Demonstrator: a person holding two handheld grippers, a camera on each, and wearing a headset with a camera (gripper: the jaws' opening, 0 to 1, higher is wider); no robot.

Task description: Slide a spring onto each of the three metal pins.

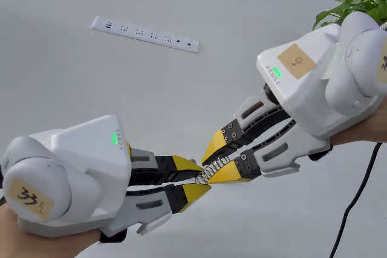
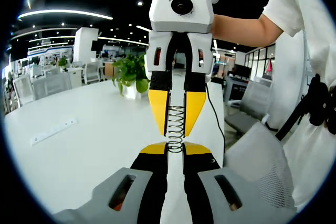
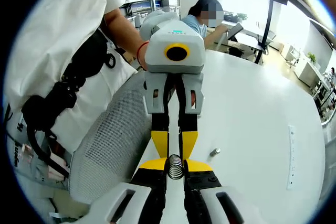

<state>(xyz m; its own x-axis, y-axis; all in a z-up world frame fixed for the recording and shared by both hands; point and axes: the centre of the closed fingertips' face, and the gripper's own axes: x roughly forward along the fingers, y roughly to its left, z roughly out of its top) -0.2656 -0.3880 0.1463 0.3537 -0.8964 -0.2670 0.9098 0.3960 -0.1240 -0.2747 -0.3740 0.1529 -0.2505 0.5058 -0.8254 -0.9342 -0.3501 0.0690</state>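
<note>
Head view: two grippers meet tip to tip above the table (image 1: 72, 101), over its near right part. The left gripper (image 1: 204, 178) comes in from lower left, the right gripper (image 1: 210, 170) from upper right. The spring (image 1: 215, 168) bridges the tips and is clear of the tabletop.

Right gripper: jaws clamped on the spring, the coils lying lengthwise between the yellow tips. Its own view looks down the spring end-on.

Left gripper: jaws drawn in tight at the spring's near end. I cannot tell whether they pinch the coil itself or a pin hidden inside it.

Right gripper view: a small metal piece (image 3: 214, 152), probably one of the pins, stands alone on the table near the edge by the mesh chair (image 3: 113, 145). It carries no spring.

A power strip (image 1: 145, 33) lies toward the far side of the table, well apart from the work.

Risks, as judged:
- The two grippers face each other almost in line. Any push while their axes are slightly off would probably bow the spring sideways instead of sliding it along.
- A spring squeezed across its coils can pop out once the grip eases, and from here it could roll to the near edge and drop off.
- If a pin is inside, too loose a hold by the left gripper lets it tilt, and the coil then catches on its end.
- Lowering a hand carelessly could knock over the standing pin.
</note>
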